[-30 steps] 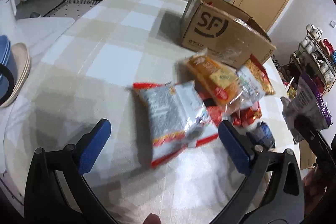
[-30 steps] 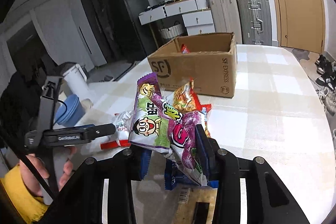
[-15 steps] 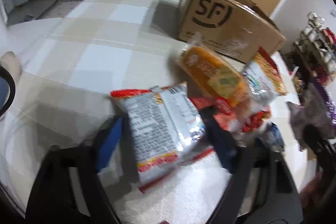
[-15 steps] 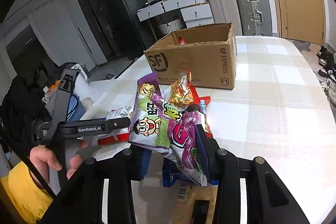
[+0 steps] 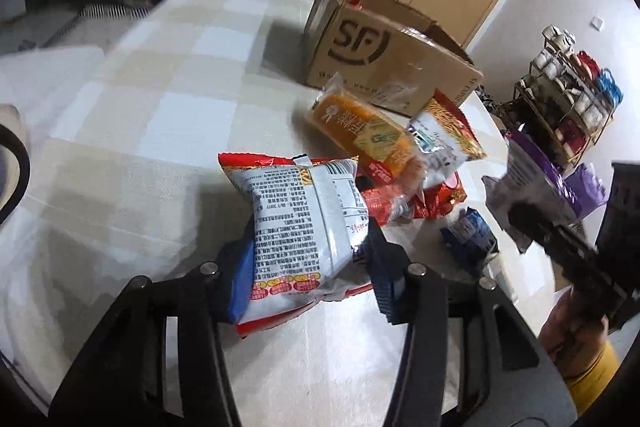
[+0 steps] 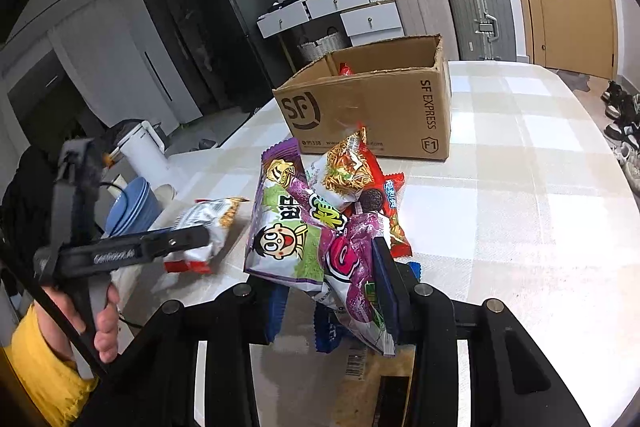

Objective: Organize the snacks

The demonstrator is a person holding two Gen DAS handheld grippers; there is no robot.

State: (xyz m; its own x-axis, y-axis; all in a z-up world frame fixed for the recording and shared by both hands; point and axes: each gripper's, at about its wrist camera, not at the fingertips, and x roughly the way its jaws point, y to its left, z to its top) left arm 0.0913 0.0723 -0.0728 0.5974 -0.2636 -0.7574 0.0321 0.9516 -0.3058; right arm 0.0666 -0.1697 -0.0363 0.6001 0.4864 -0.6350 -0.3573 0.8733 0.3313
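My left gripper (image 5: pixel 310 267) is shut on a red and silver snack bag (image 5: pixel 304 219), its back label facing me; the bag also shows in the right wrist view (image 6: pixel 204 227). My right gripper (image 6: pixel 332 291) is shut on a purple and green snack bag (image 6: pixel 304 239) with a cartoon face and holds it above the table. An open cardboard SF box (image 5: pixel 384 63) stands further back (image 6: pixel 372 111). A pile of snacks lies in front of it: an orange packet (image 5: pixel 360 131), a noodle snack bag (image 6: pixel 348 171), red packets (image 5: pixel 416 199) and a blue packet (image 5: pixel 472 231).
A checked tablecloth (image 5: pixel 160 115) covers the table. Blue bowls (image 6: pixel 132 207) and a white kettle (image 6: pixel 144 151) stand off its left side. Suitcases (image 6: pixel 476 11), drawers and a door are behind. A cup rack (image 5: pixel 568 95) stands to the right.
My left gripper moved forward and shut on the red and silver bag, which now sits tilted up between the fingers. My right gripper still holds the purple bag.
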